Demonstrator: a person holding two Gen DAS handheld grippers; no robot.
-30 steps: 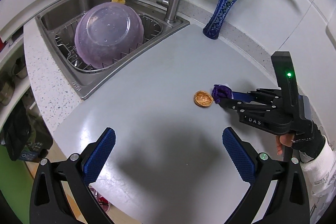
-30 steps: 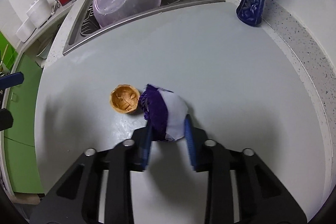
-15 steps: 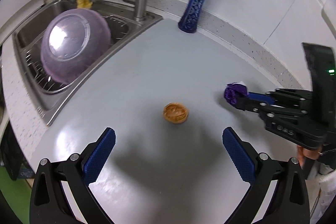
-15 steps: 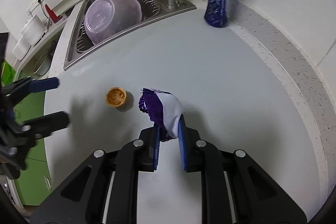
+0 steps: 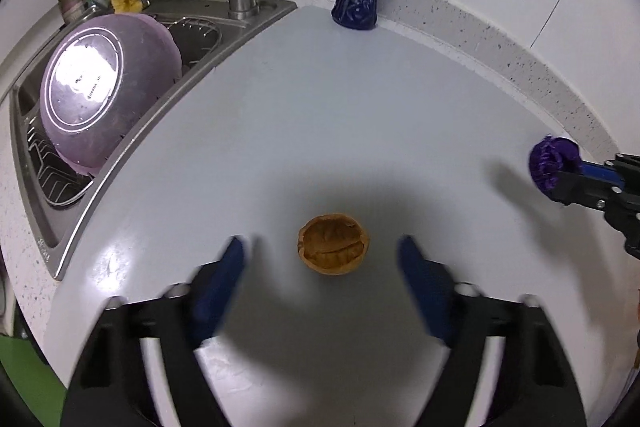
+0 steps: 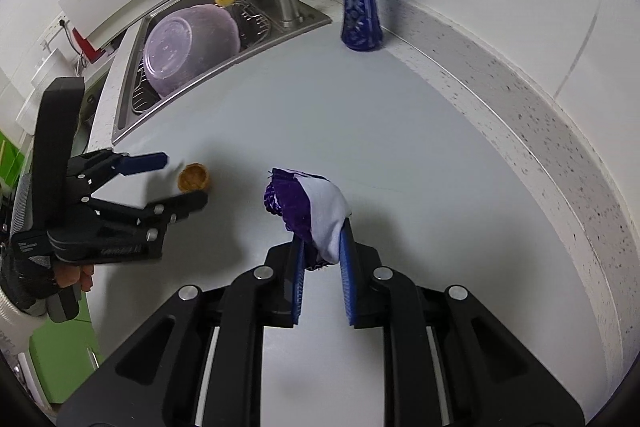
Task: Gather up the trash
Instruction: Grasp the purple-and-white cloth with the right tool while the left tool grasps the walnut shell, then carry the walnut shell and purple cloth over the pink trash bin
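The left gripper (image 5: 322, 255) stood wide open, its fingers flanking a walnut shell half (image 5: 333, 243) lying on the grey countertop (image 5: 320, 107). At three o'clock of the shell, well apart, the right gripper (image 6: 322, 251) was clamped on a purple-and-white wrapper (image 6: 308, 205), raised above the countertop.
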